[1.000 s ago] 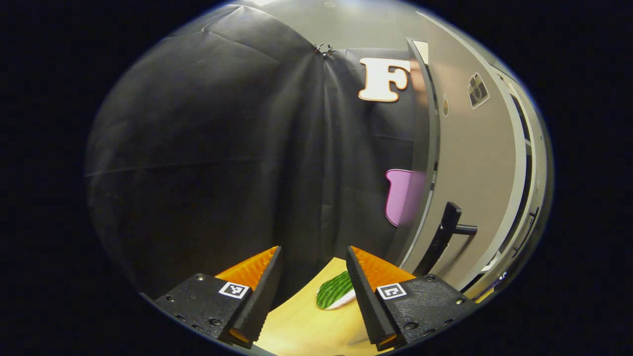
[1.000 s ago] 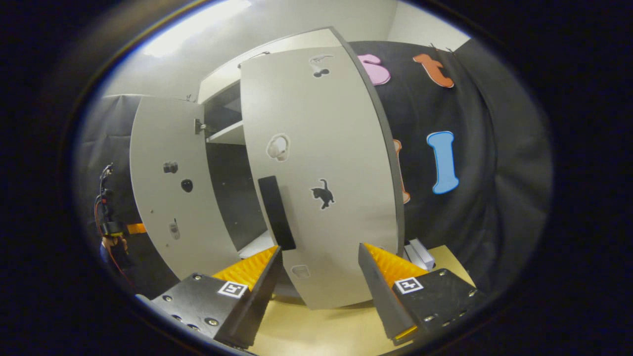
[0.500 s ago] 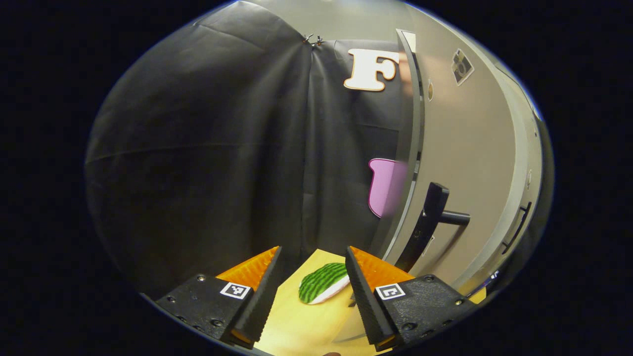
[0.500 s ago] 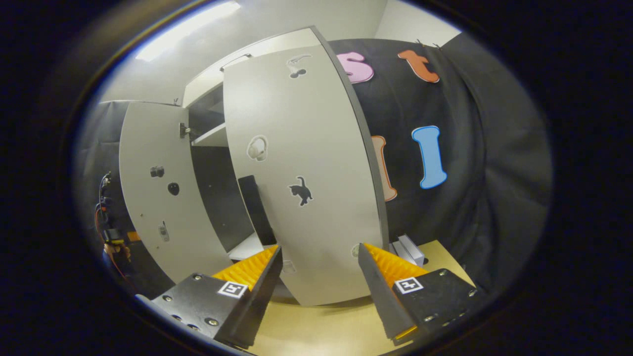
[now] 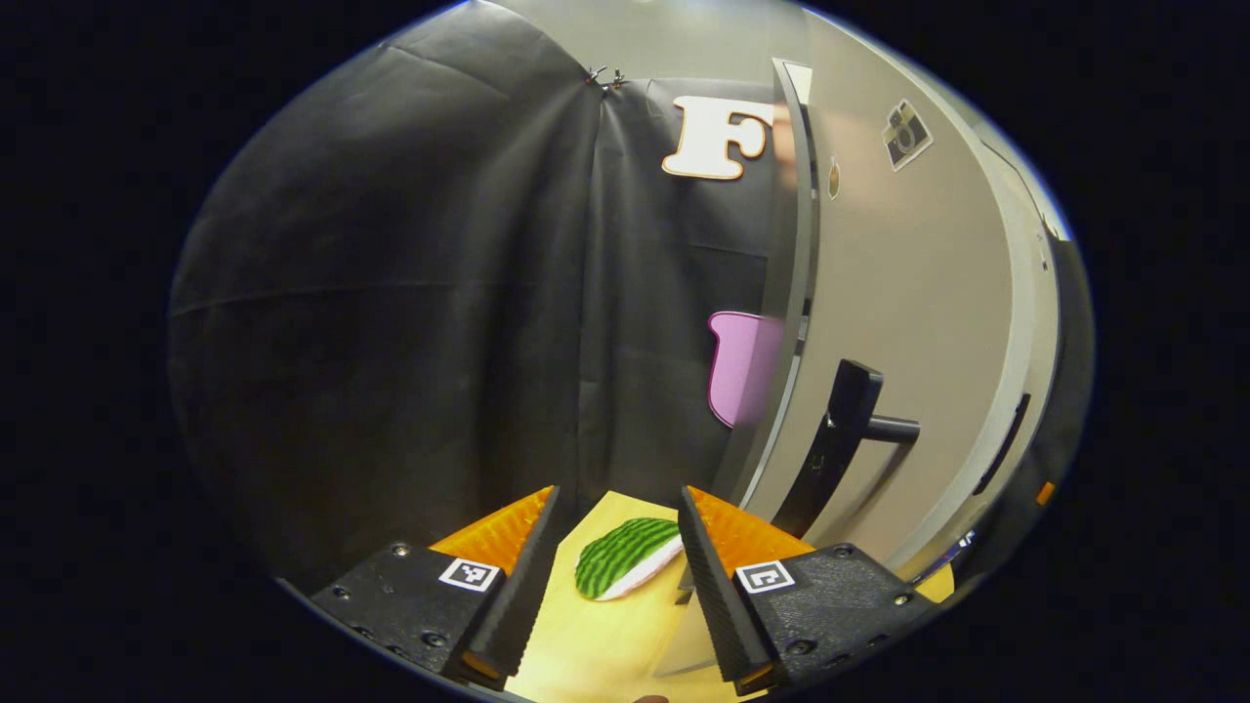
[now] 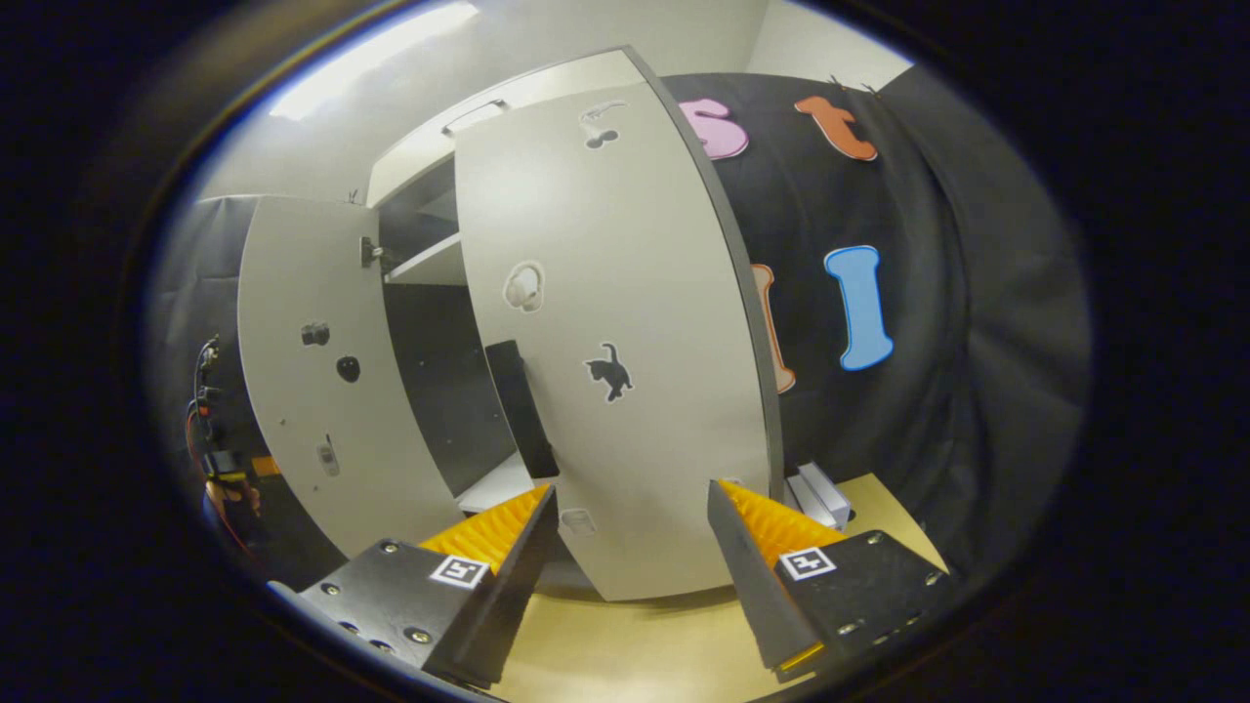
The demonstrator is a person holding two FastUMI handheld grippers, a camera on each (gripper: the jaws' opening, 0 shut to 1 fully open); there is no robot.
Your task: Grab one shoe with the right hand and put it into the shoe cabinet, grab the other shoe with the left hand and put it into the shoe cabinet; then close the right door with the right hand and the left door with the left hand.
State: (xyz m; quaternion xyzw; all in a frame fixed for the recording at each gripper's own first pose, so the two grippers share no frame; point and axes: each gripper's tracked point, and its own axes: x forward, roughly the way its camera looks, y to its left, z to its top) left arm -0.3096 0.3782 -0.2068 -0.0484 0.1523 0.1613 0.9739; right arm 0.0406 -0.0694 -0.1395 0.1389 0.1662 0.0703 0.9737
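In front of the right gripper [image 6: 630, 547], the shoe cabinet [image 6: 430, 264] is seen with both doors standing partly open. The right door [image 6: 625, 322] is nearest, just beyond the spread fingers, and a dark handle [image 6: 520, 405] is fixed near its inner edge. A cat sticker [image 6: 608, 371] is stuck at mid height on its face. The left door [image 6: 312, 371] is swung out farther off, and between the two doors a dark interior with a pale shelf [image 6: 425, 266] is exposed. Nothing is held between the right gripper's fingers, which are set wide apart above the wooden tabletop [image 6: 645, 649]. No shoe can be made out inside the cabinet from here.

In the left gripper view, the left gripper [image 5: 615, 576] is likewise held wide open and empty. The left door [image 5: 908, 322] is seen just to its right, edge-on, with its dark handle [image 5: 840, 439] standing out from the face. A green striped object with a white underside [image 5: 625, 569] is lying on the tabletop [image 5: 605, 654] between the fingers but beyond them, untouched; whether it is a shoe cannot be told.
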